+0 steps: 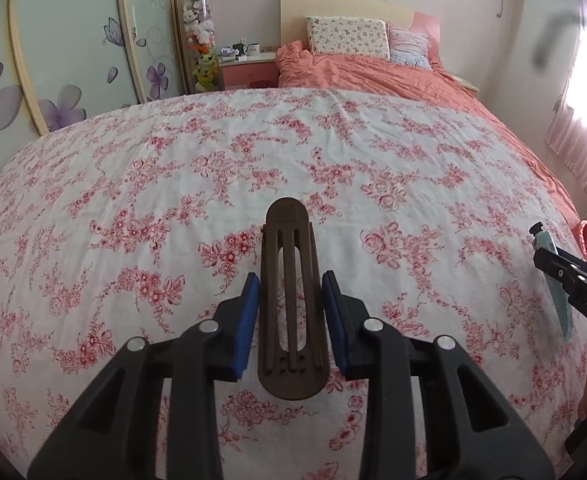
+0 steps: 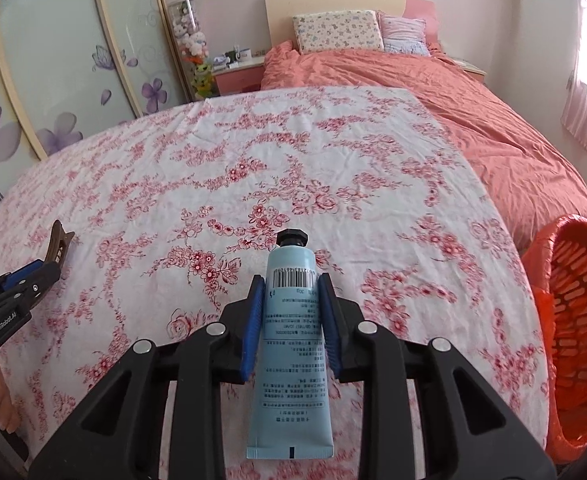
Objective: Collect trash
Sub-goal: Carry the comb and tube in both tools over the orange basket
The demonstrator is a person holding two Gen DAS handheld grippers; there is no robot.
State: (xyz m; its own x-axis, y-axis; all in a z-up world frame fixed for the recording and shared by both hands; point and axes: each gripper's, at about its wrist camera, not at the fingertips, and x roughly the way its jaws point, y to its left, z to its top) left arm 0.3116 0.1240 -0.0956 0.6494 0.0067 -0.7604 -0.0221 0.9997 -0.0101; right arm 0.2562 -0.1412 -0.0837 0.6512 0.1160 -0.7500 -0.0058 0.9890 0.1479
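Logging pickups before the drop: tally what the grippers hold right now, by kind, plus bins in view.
Brown hair clip, in left gripper: 1
Light blue tube, in right gripper: 1
Orange basket: 1
Total: 3

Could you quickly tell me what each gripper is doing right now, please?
Left gripper: closed on the brown hair clip, lifted off the bed.
Right gripper: closed on the blue tube.

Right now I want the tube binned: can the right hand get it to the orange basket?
Probably yes: the right tongs grip the blue tube, and nothing stands before the orange basket.
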